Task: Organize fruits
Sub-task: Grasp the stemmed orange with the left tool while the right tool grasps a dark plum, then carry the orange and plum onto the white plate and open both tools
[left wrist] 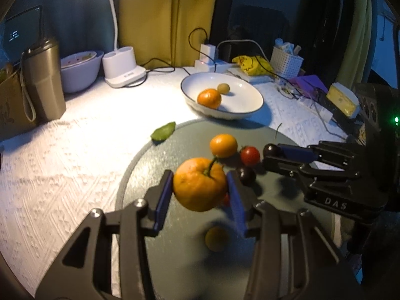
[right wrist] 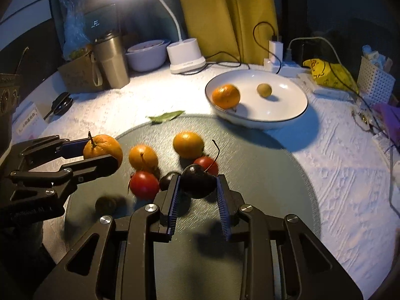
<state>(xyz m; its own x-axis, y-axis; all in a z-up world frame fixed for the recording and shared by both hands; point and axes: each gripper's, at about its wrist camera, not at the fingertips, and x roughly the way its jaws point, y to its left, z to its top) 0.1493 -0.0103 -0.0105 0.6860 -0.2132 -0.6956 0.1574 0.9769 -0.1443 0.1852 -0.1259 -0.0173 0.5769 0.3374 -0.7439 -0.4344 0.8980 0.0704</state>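
Note:
My left gripper (left wrist: 200, 187) is shut on a stemmed tangerine (left wrist: 200, 183), held just above the round grey mat (left wrist: 155, 175). In the right wrist view the same tangerine (right wrist: 102, 148) sits in that gripper (right wrist: 100, 152) at the left. My right gripper (right wrist: 198, 182) is shut on a dark cherry (right wrist: 197, 181) with a long stem. Loose on the mat are two orange fruits (right wrist: 143, 157) (right wrist: 188, 144), two red tomatoes (right wrist: 144, 185) (right wrist: 205, 163), another dark cherry (right wrist: 168, 180) and a small greenish fruit (right wrist: 106, 203). The white plate (right wrist: 287, 120) beyond holds a tangerine (right wrist: 226, 96) and a small yellowish fruit (right wrist: 264, 90).
A green leaf (right wrist: 165, 117) lies at the mat's far edge. Along the back stand a metal tumbler (right wrist: 112, 60), a white bowl (right wrist: 147, 55) and a lamp base (right wrist: 186, 55). A power strip with cables (right wrist: 275, 62), a yellow bag (right wrist: 330, 73) and a white basket (right wrist: 375, 80) crowd the right.

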